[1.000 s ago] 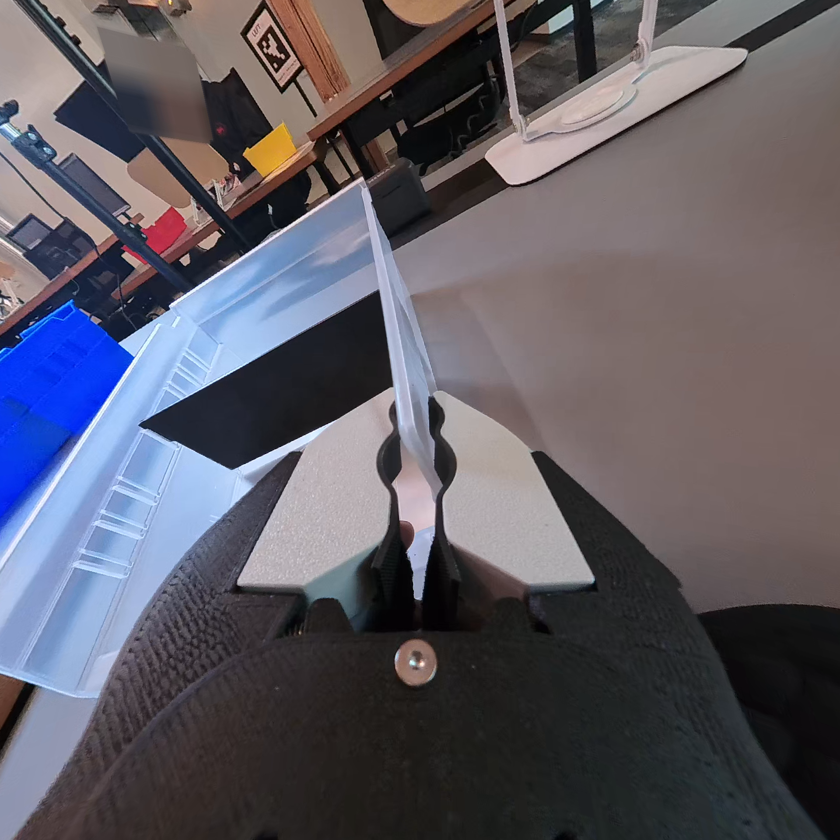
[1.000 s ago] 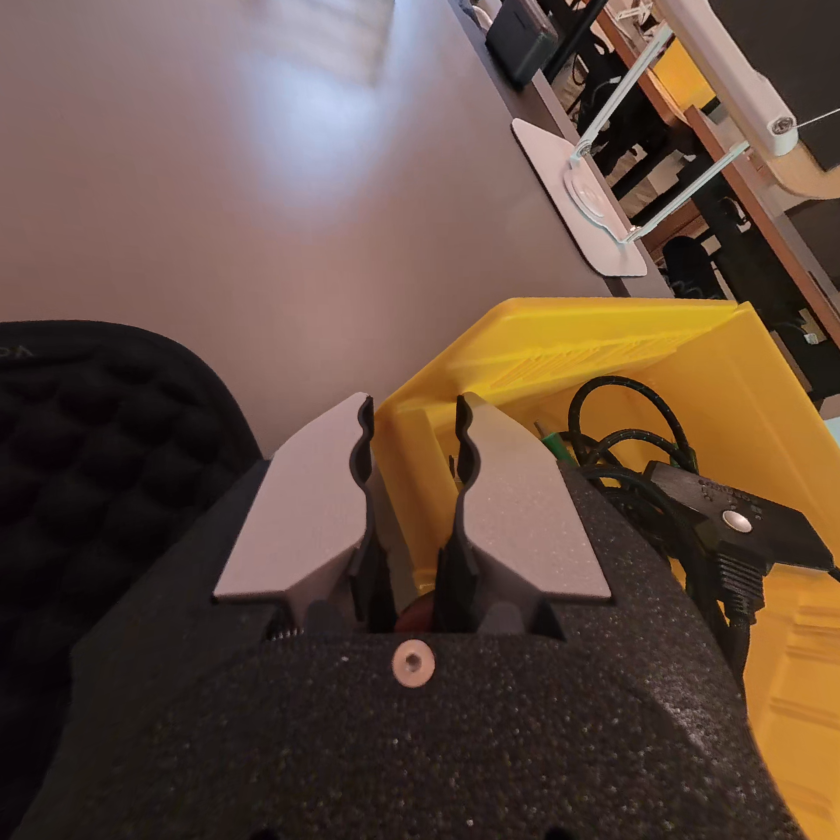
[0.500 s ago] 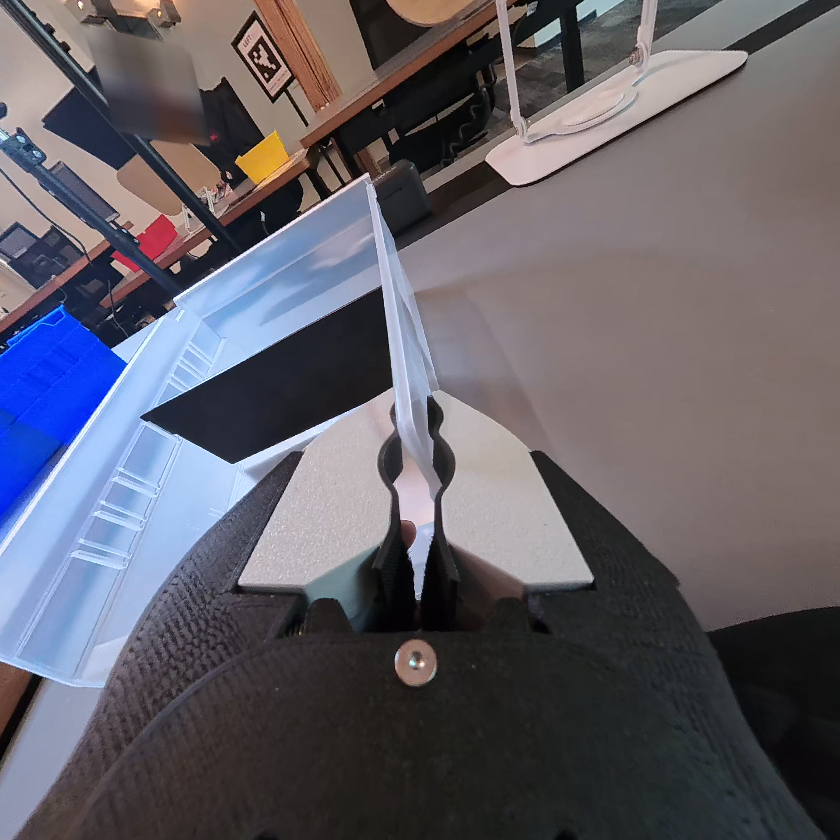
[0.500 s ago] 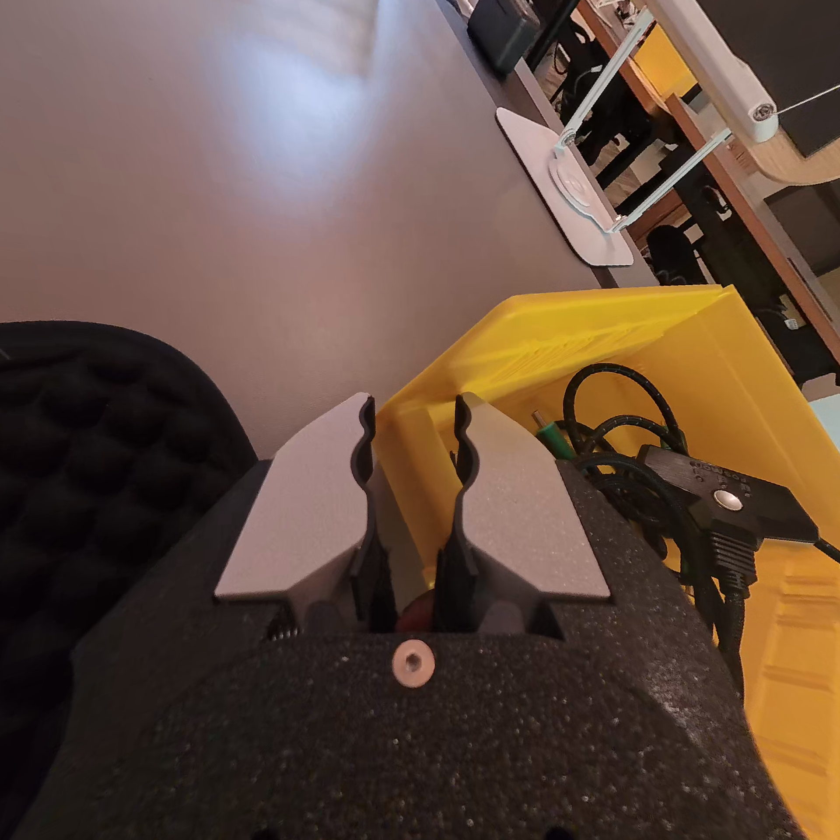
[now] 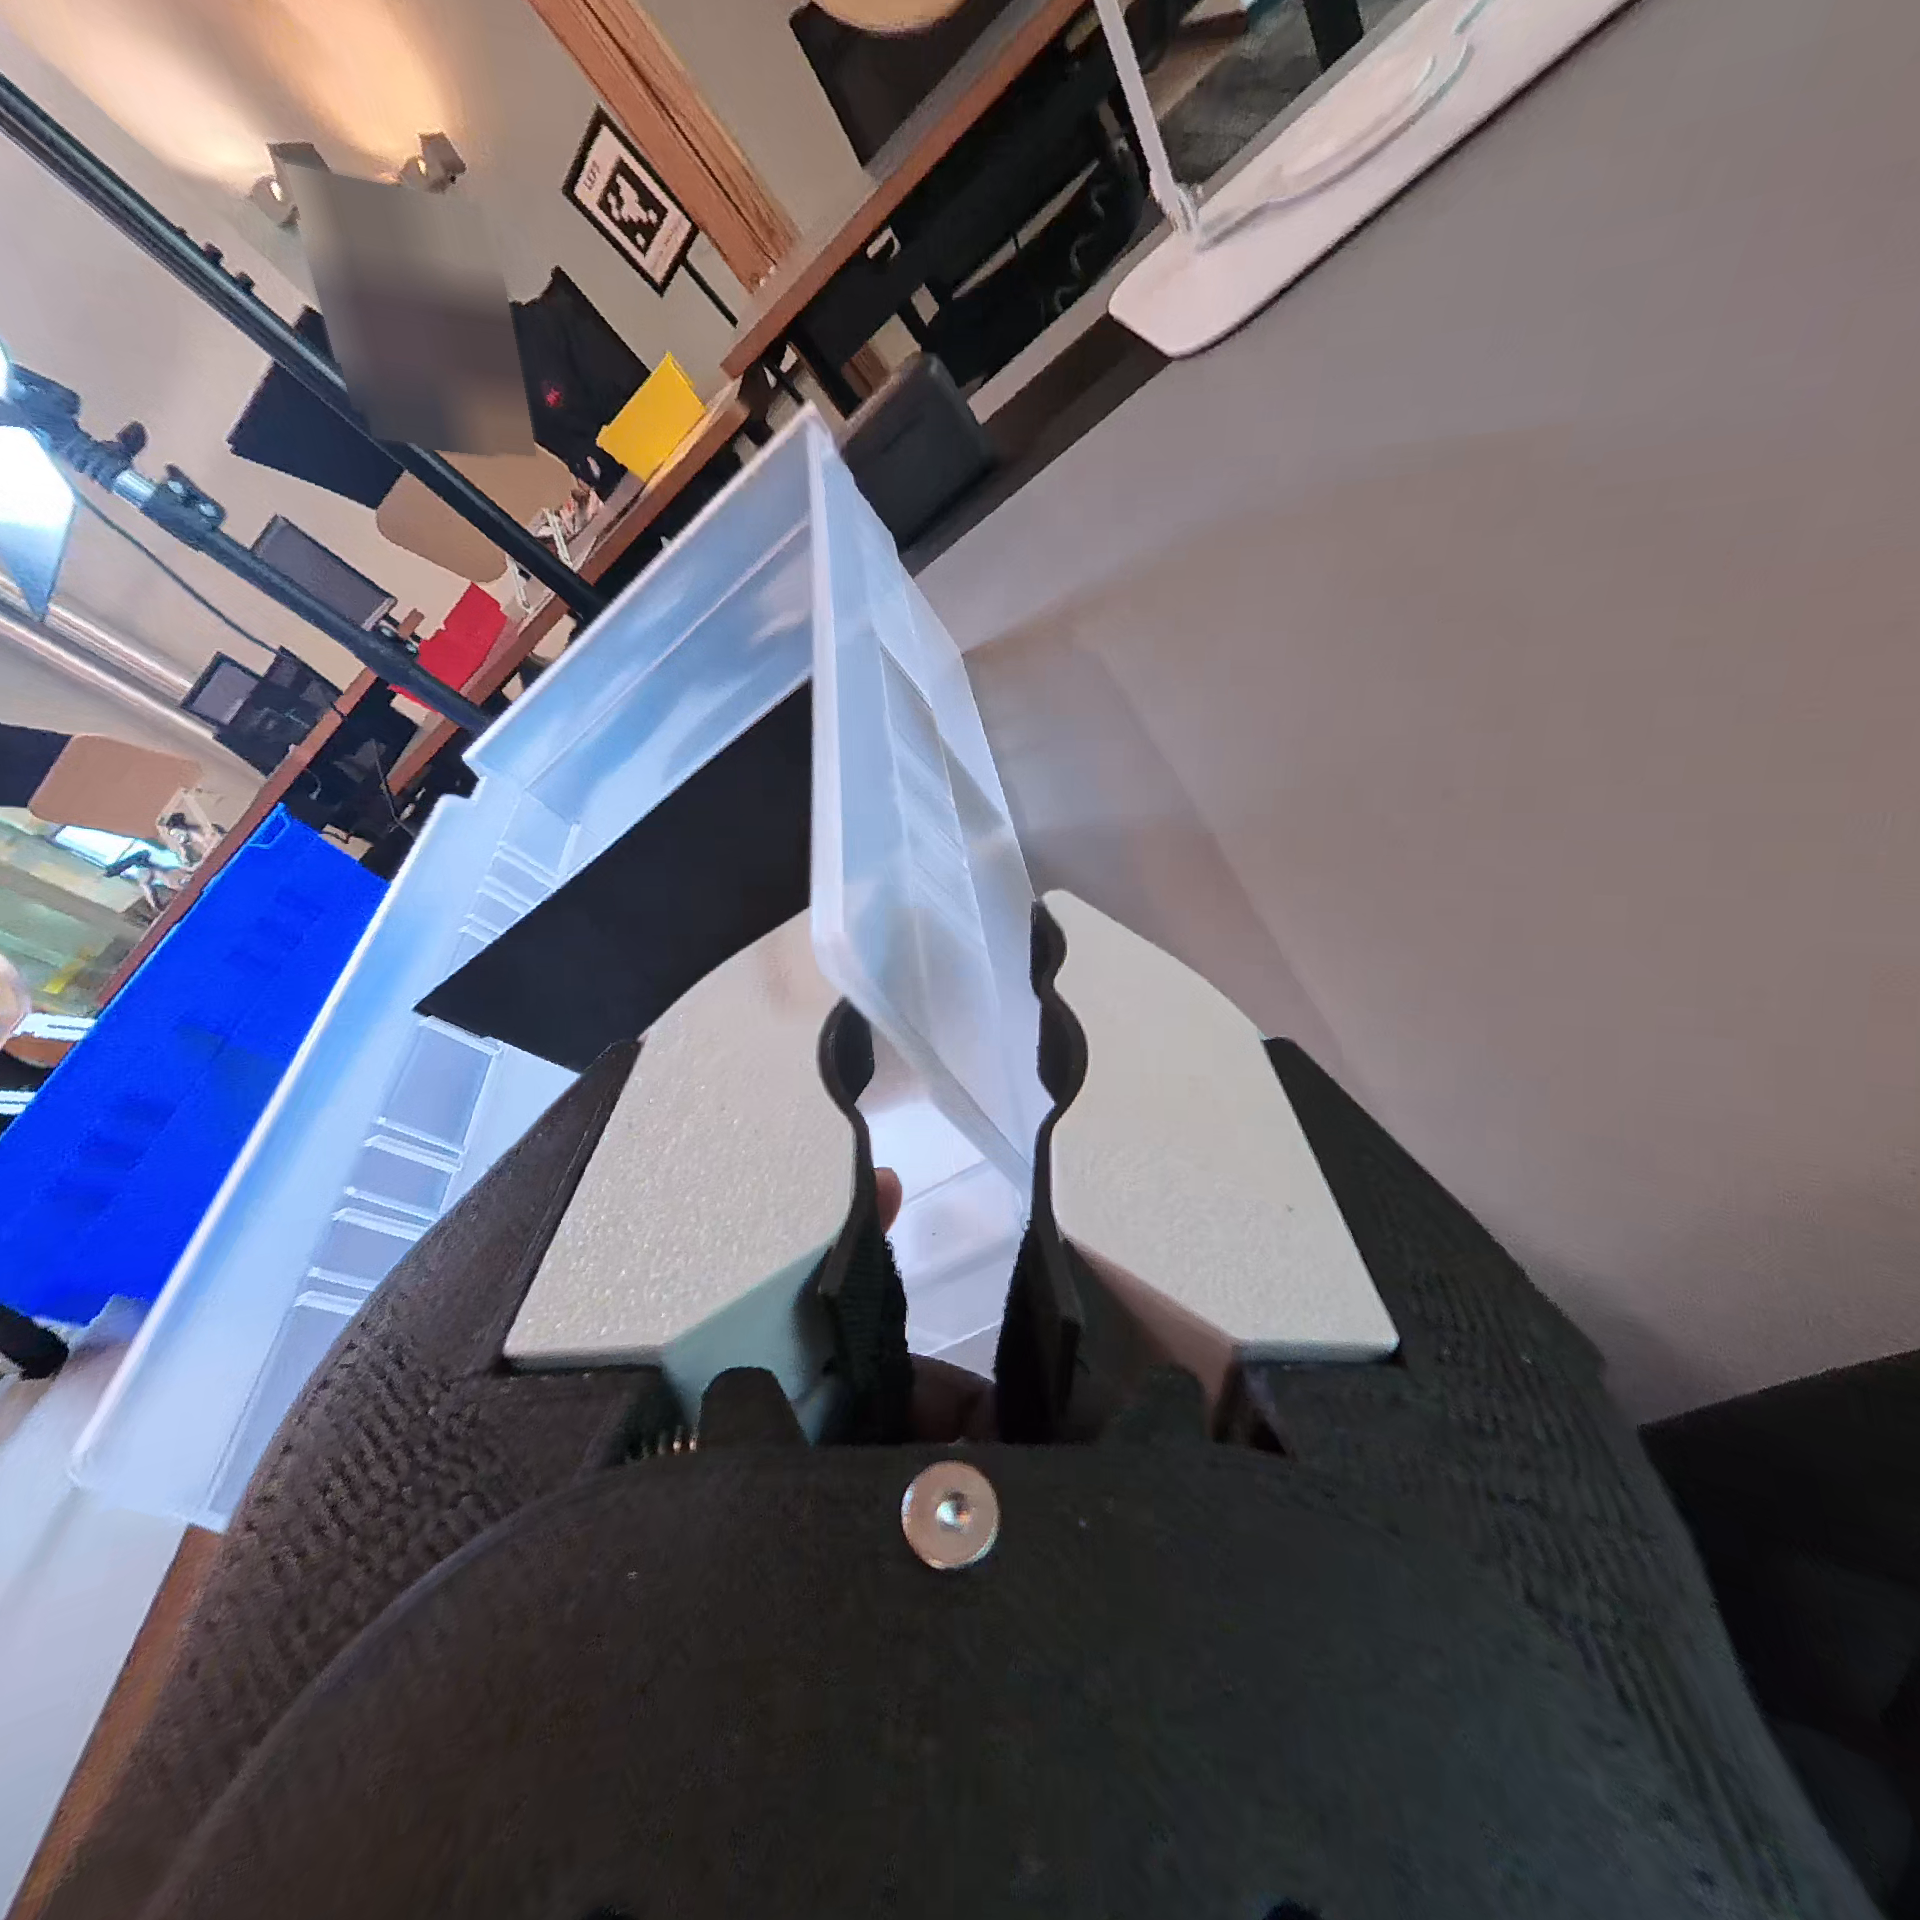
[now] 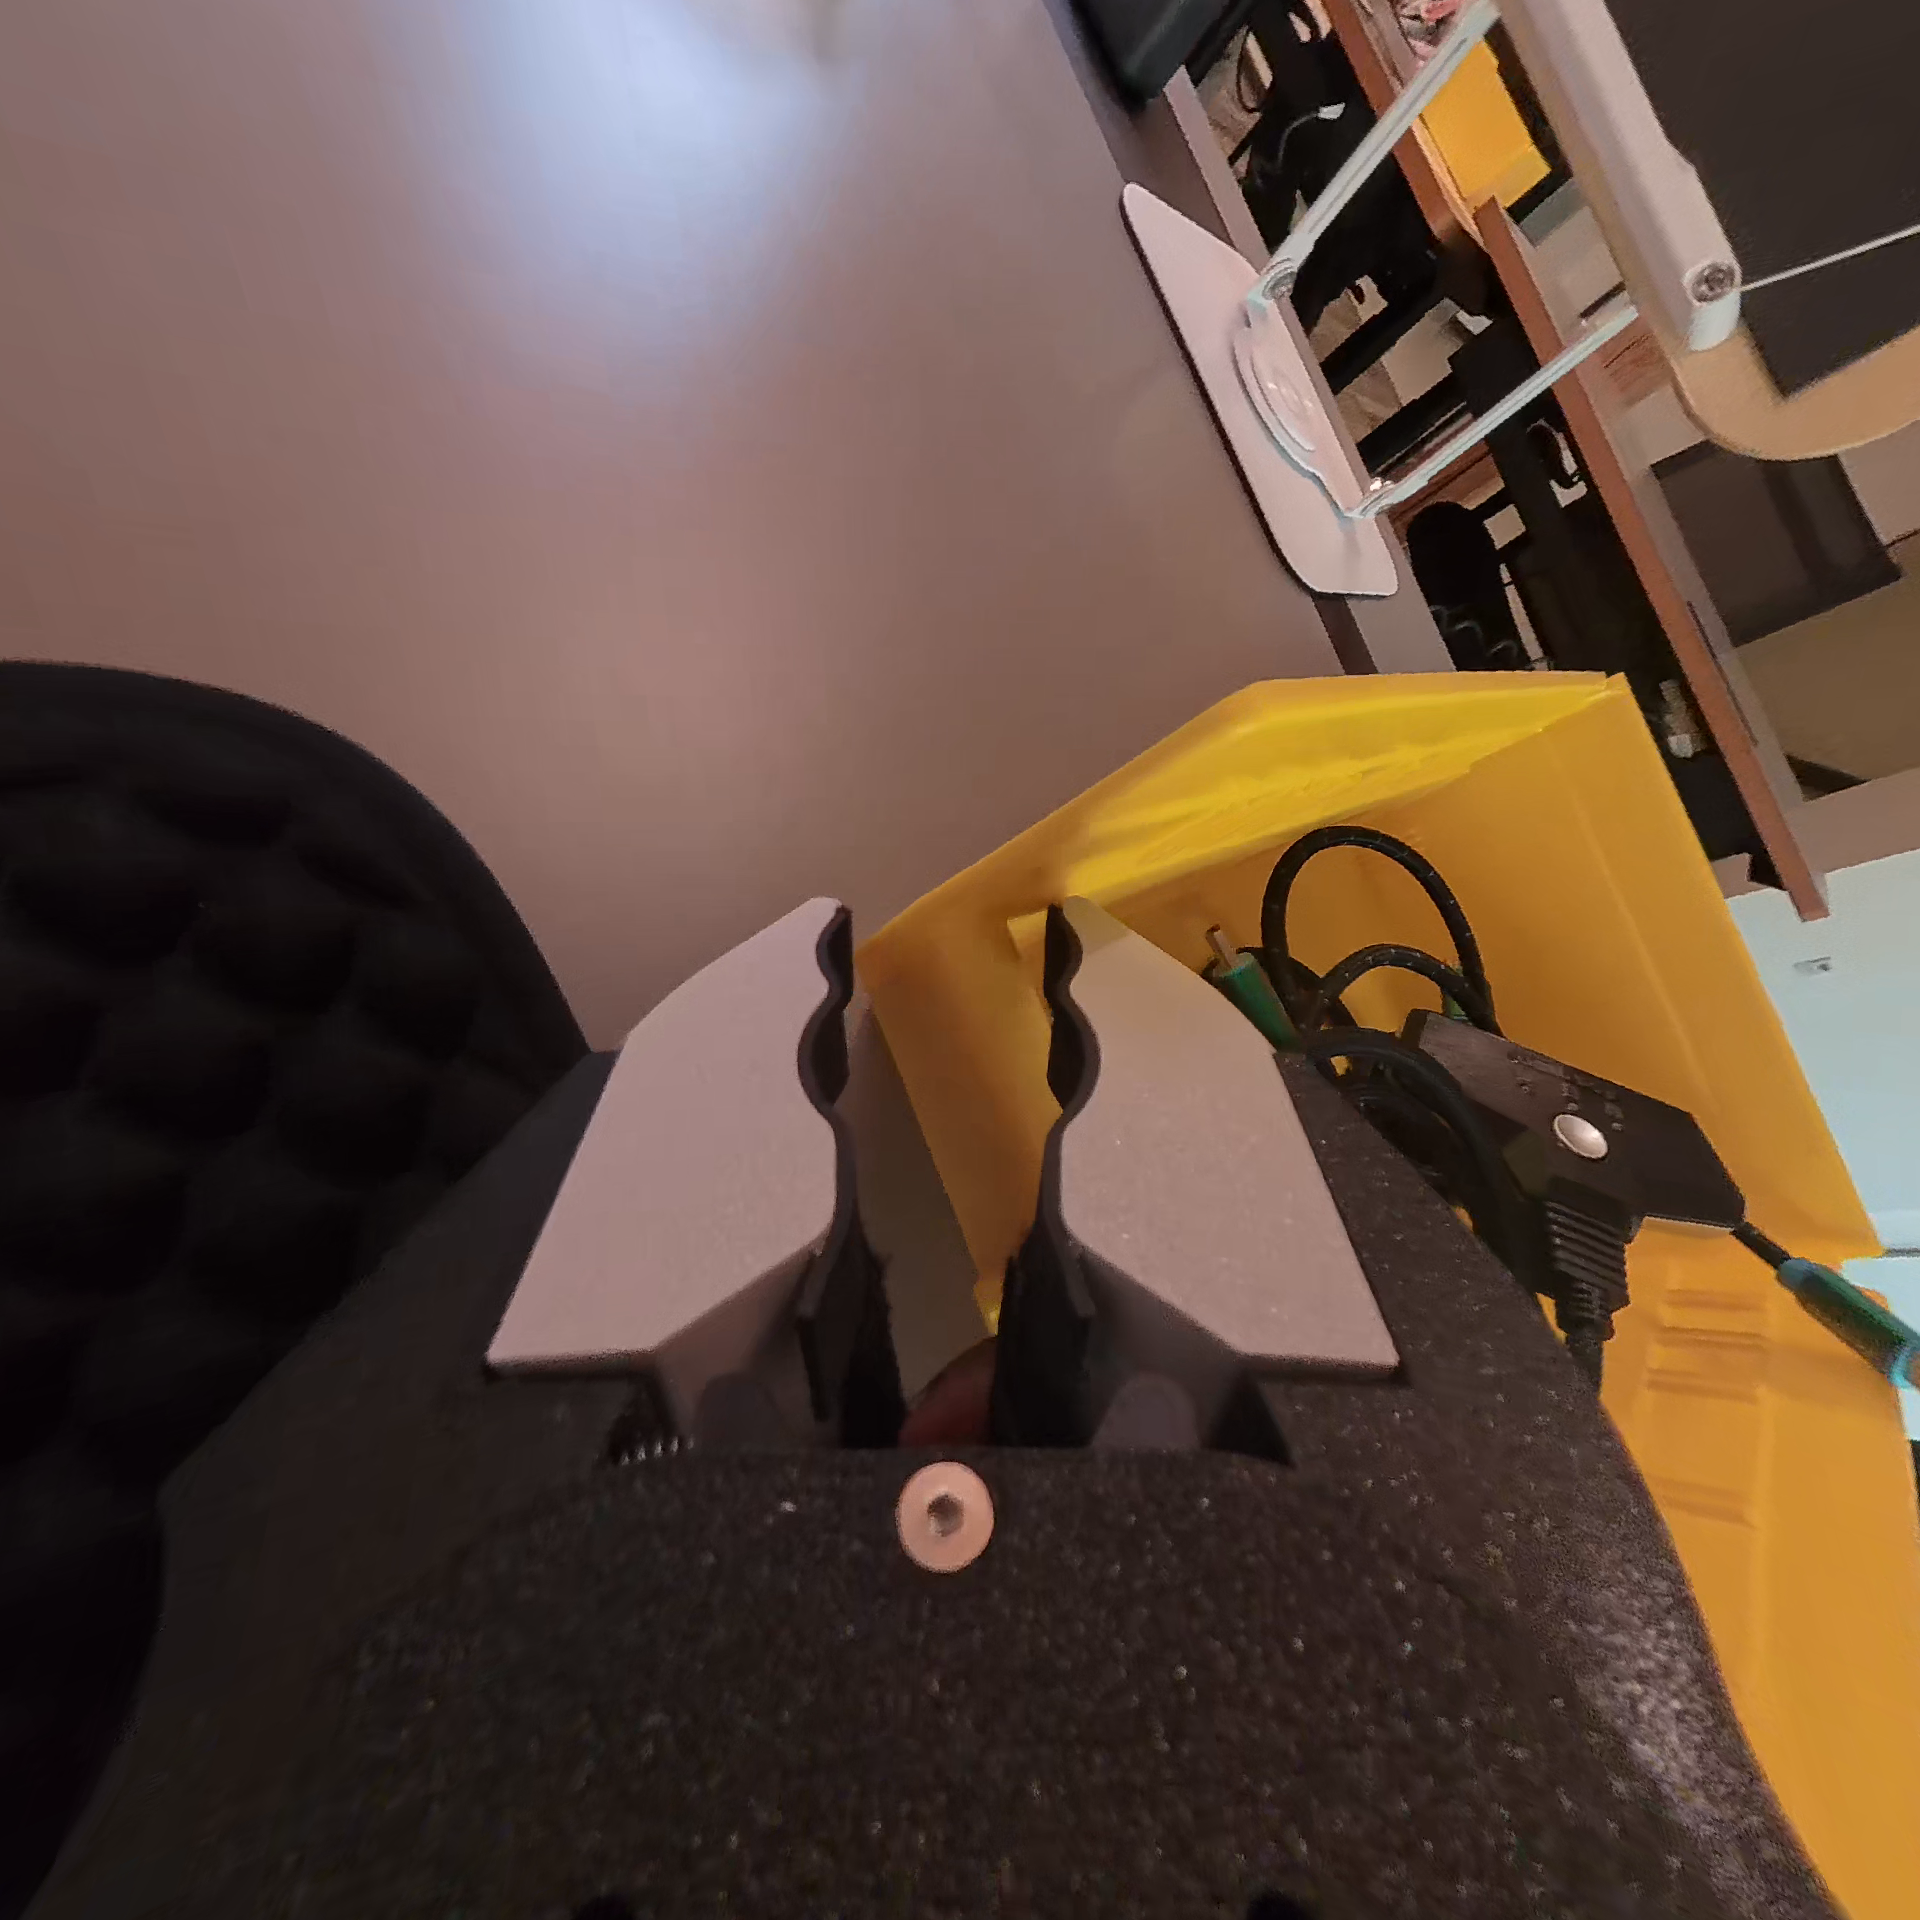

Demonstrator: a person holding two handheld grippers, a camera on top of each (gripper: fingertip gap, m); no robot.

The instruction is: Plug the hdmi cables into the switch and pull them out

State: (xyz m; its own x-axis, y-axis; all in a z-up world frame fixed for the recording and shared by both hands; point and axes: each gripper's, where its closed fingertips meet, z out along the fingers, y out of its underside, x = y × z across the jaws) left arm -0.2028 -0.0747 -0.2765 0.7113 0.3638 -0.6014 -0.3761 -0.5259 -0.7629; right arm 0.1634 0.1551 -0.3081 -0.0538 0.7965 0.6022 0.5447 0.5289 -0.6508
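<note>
In the right wrist view, my right gripper (image 6: 945, 935) is shut on the front wall of a yellow bin (image 6: 1558, 883). A black HDMI switch (image 6: 1590, 1143) with a silver button lies in the bin on coiled black braided cables (image 6: 1351, 862) with green-collared plugs (image 6: 1247, 987). One cable (image 6: 1849, 1320) runs from the switch towards the right. In the left wrist view, my left gripper (image 5: 940, 977) stands open around the side wall of a clear plastic bin (image 5: 665, 665). The wall leans on the right finger only. A flat black sheet (image 5: 665, 914) lies in that bin.
Both bins are on a grey table (image 6: 623, 520). A white lamp base (image 6: 1247, 343) stands at its far edge, with a small dark box (image 5: 914, 436) near it. A black padded case (image 6: 208, 1039) lies between the grippers. A blue bin (image 5: 177, 1060) stands left of the clear one. My left tips are about 55 cm from the black HDMI switch (image 6: 1590, 1143), my right tips only 20 cm.
My left gripper's jaws have parted and the clear bin's wall now sits loose and tilted between them. My right gripper keeps its hold, and the yellow bin has shifted with it.
</note>
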